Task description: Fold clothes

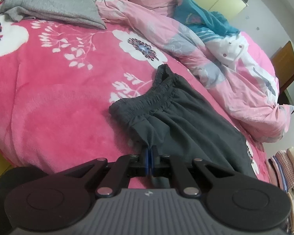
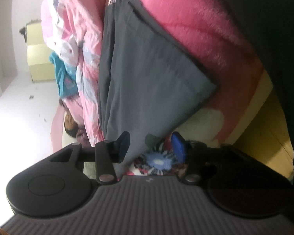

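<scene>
Dark grey shorts (image 1: 182, 113) with an elastic waistband lie on the pink flowered blanket (image 1: 49, 98). My left gripper (image 1: 150, 148) is shut on a fold of the shorts' near side edge, just below the waistband. The right wrist view is rolled sideways. In it the same dark grey shorts (image 2: 147, 74) lie flat, and their near hem edge runs between the blue pads (image 2: 178, 146) of my right gripper (image 2: 150, 145), which stands open around it without pinching.
A crumpled pink and white quilt (image 1: 215, 62) with a teal garment (image 1: 205, 21) lies beyond the shorts. A grey garment (image 1: 49, 4) sits at the far left of the bed. Folded cloths (image 1: 286, 170) are stacked at the right. A wooden chair (image 1: 286, 66) stands by the wall.
</scene>
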`<action>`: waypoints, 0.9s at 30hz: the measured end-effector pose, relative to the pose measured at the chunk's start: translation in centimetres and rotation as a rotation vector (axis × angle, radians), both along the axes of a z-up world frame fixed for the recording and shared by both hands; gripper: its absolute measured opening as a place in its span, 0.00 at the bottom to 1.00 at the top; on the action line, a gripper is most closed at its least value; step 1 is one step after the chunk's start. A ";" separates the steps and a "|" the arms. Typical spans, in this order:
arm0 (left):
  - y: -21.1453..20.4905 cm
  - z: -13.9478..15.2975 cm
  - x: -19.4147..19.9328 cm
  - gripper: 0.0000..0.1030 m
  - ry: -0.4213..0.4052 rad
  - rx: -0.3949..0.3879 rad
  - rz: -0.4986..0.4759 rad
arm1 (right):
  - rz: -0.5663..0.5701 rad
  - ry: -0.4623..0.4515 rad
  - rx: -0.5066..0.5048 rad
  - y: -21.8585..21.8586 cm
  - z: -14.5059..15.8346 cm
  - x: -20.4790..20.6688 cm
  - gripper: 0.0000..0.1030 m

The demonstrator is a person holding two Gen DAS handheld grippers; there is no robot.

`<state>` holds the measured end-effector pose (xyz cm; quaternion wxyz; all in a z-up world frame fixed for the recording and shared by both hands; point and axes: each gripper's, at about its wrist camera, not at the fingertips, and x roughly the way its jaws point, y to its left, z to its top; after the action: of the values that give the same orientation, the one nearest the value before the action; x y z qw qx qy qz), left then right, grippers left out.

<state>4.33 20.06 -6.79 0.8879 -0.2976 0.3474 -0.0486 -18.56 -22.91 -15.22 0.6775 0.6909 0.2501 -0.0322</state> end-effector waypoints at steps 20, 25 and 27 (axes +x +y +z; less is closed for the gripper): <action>-4.1 4.9 3.7 0.03 -0.189 0.013 -0.093 | -0.095 -0.294 -0.361 -6.3 8.5 7.4 0.00; -5.7 6.4 8.5 0.03 -0.219 -0.006 -0.090 | -0.076 -0.365 -0.461 -9.9 11.2 12.5 0.00; -6.2 6.9 11.2 0.03 -0.213 -0.016 -0.090 | -0.068 -0.352 -0.455 -10.9 11.0 15.7 0.00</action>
<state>15.48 13.81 0.06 0.9143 -0.2818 0.2638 -0.1226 -2.88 -33.84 -4.18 0.8466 0.5241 0.0920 0.0102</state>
